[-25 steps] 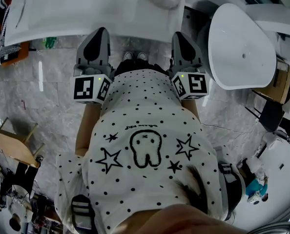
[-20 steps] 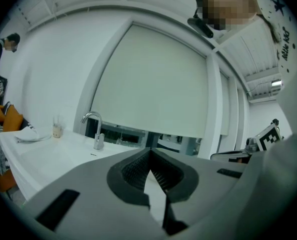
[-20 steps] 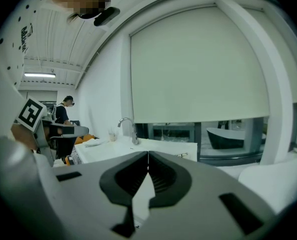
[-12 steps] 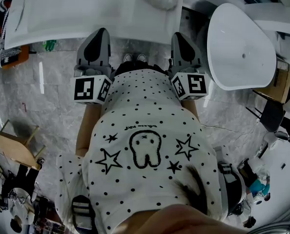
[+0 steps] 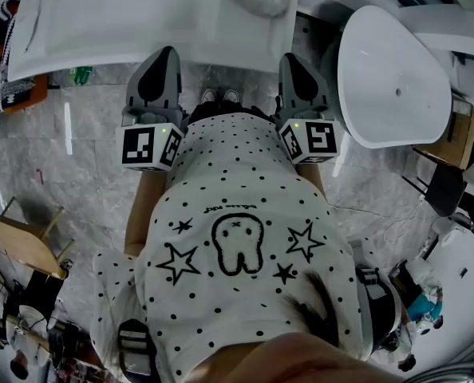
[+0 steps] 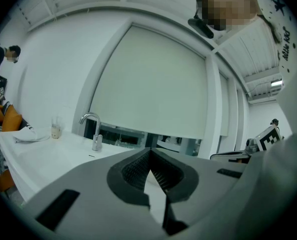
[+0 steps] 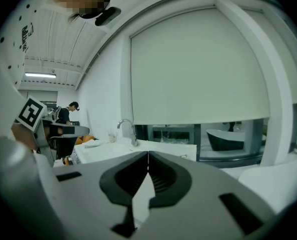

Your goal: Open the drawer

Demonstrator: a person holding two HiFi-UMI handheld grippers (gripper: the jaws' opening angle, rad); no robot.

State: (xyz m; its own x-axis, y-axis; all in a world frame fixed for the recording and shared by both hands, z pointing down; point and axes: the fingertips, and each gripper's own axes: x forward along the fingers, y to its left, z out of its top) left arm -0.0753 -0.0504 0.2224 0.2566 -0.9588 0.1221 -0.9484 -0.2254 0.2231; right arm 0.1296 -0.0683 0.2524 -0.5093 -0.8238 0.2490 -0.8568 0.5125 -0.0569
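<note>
Drawer front shows in no view. Your grey left claw and grey right claw are both pinched together on nothing, side by side facing the white basin worktop. The drawer probably lies beneath its edge, below both claws, neither nearer.

A shiny tap stands at the back edge of a white sink counter. A small cup sits along the same edge. A big blind hangs behind.
</note>
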